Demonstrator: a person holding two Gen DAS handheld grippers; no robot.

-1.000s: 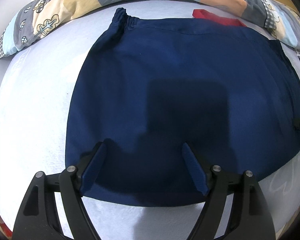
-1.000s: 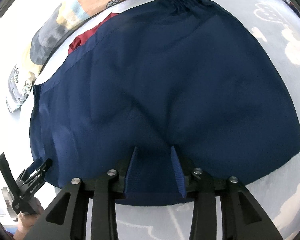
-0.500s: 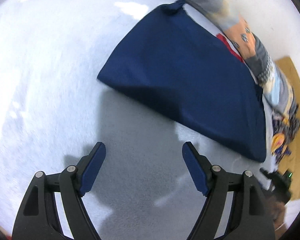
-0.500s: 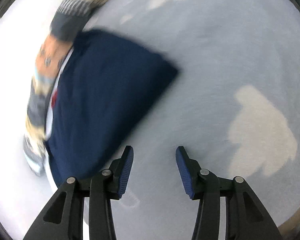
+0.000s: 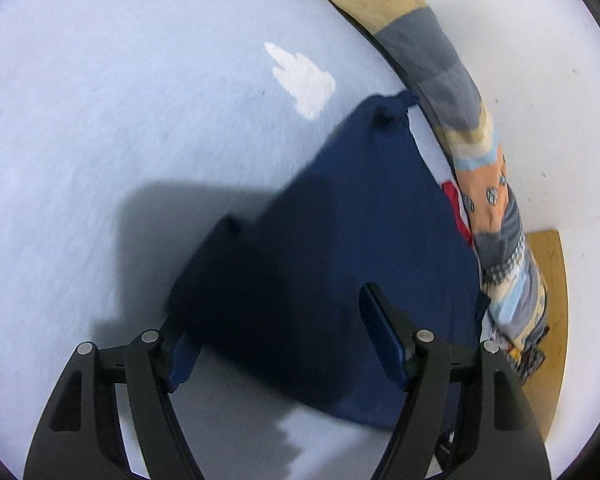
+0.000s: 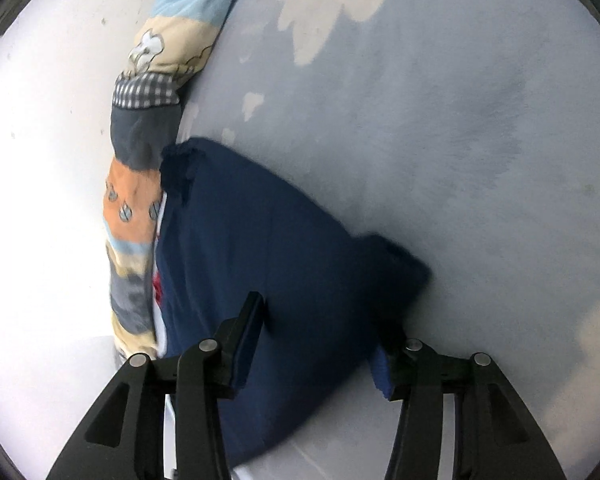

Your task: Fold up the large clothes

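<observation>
Both wrists have rolled and swung back over the navy garment (image 5: 340,260) folded on the bed (image 5: 100,120): left hand-held gripper (image 5: 284,344) closing, right hand-held gripper (image 6: 316,344) opening, neither gripping, seemingly lining up another fold.

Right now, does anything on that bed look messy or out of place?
Mostly tidy. The folded navy garment lies flat on the pale sheet, but a strip of red cloth pokes out from under its far edge, beside the patchwork quilt.

bare sheet (image 5: 120,140), patchwork quilt (image 5: 452,92) bordering
</observation>
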